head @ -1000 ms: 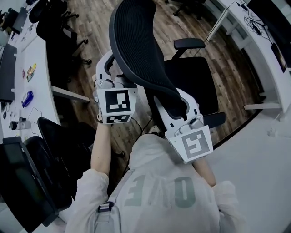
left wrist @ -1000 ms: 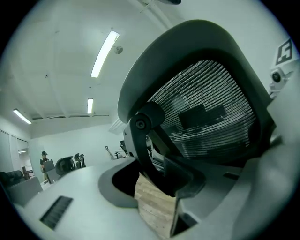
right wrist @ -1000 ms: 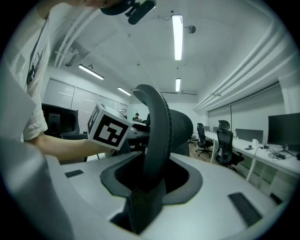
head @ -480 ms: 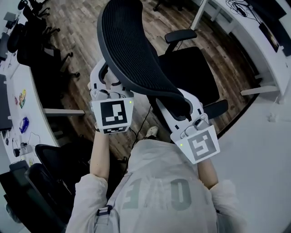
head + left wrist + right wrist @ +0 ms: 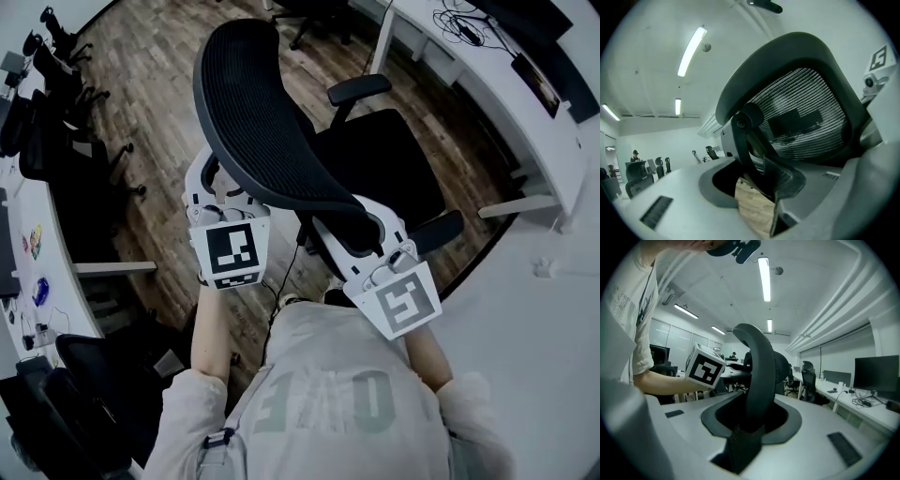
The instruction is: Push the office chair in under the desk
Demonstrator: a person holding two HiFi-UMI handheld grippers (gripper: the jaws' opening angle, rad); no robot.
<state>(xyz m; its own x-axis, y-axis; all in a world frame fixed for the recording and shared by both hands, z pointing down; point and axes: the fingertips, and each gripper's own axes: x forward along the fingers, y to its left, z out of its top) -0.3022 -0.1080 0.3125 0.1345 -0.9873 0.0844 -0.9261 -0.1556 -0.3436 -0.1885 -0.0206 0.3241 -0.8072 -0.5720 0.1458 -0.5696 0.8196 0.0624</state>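
Open-plan office. Seen from above, a wood-plank floor (image 5: 141,112) runs between long white benches. The right bench (image 5: 511,112) carries loose cables (image 5: 459,21), and the left bench (image 5: 47,216) holds small desk clutter. A black mesh-backed office chair (image 5: 272,131) stands in the aisle, with more black swivel chairs (image 5: 42,141) parked along the left bench. Seen at eye level, further rows of benches stretch back, with a monitor (image 5: 876,373) and chairs (image 5: 808,378). Overhead is a white ceiling with long strip lights (image 5: 764,280). Glass partitions (image 5: 670,341) line one side. A person (image 5: 635,155) is at a far workstation.
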